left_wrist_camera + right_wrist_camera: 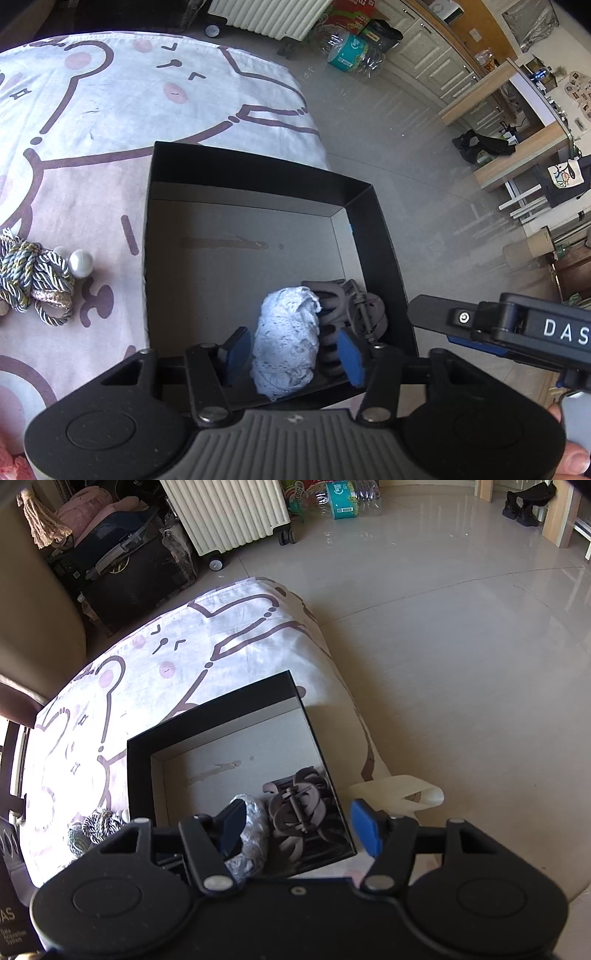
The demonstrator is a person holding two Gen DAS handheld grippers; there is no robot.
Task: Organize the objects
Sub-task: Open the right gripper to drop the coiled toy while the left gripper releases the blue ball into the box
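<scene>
- Two grippers over the near end of the black box [369,229]: left gripper [293,354] spread wide, pads either side of the white lace bundle [286,343] with clear gaps, holding nothing; right gripper [301,825] likewise wide open and empty, straddling the box's near right corner.
- Inside the box, near right corner: white lace bundle, soft and light by the look, likely to squash and to snag on a pad edge; best pinched across its middle.
- Touching the bundle, closer to the box's right wall: grey claw hair clip [347,314], stiff plastic with a spring, light, probably slick; best taken across the spring hinge, not the curved teeth.
- Rest of the box floor bare grey card.
- Left of the box, well apart, on the printed cloth [110,110]: knotted rope ornament [33,280] with a white pearl bead [81,263] at its box-facing side. Limp and light; best gripped at the knot, since the smooth round bead would likely slip.
</scene>
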